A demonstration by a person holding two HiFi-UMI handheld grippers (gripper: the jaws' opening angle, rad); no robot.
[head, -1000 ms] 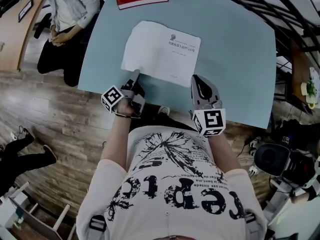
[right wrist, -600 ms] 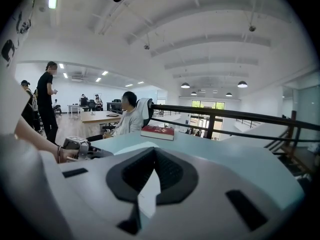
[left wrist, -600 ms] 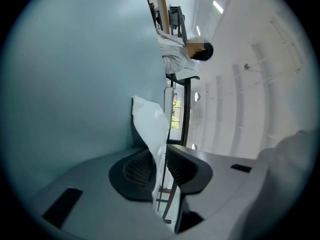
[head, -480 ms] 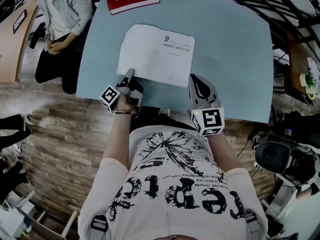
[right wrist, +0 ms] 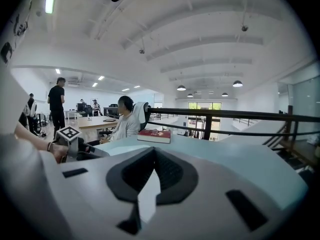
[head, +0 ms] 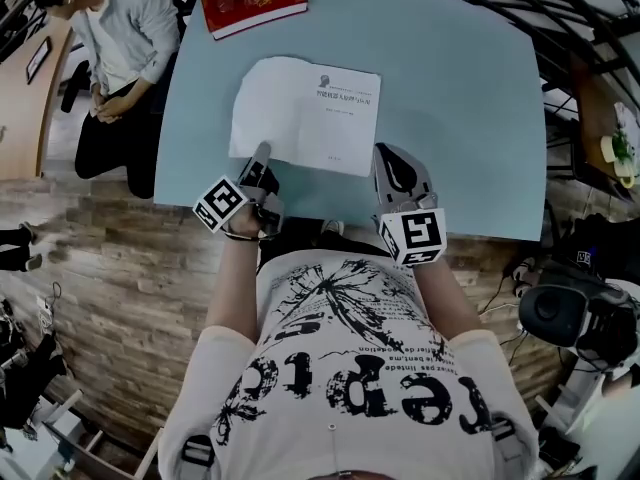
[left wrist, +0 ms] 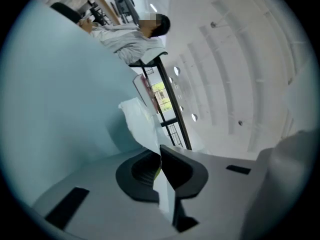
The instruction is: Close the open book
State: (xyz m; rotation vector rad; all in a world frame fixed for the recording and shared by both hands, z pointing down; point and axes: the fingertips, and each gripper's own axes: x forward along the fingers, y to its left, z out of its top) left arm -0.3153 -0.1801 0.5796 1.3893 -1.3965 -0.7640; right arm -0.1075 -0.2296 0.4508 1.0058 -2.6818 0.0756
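The open book [head: 305, 113] lies white-paged on the light blue table [head: 460, 88], near its front edge. My left gripper [head: 262, 153] is at the book's near left corner. Its jaws are closing the last bit and press on a white page [left wrist: 137, 116], which rises curled out of them in the left gripper view. My right gripper [head: 388, 156] rests by the book's near right corner. Its jaws [right wrist: 152, 156] are shut with nothing between them.
A closed red book [head: 253, 1] lies at the table's far left corner; it also shows in the right gripper view [right wrist: 154, 135]. A seated person [head: 115, 38] is beside the table's left edge. A black railing [right wrist: 235, 116] runs behind the table.
My left gripper has shut on the page's edge, rolled, and lifted slightly with it. The right gripper has stayed where it was.
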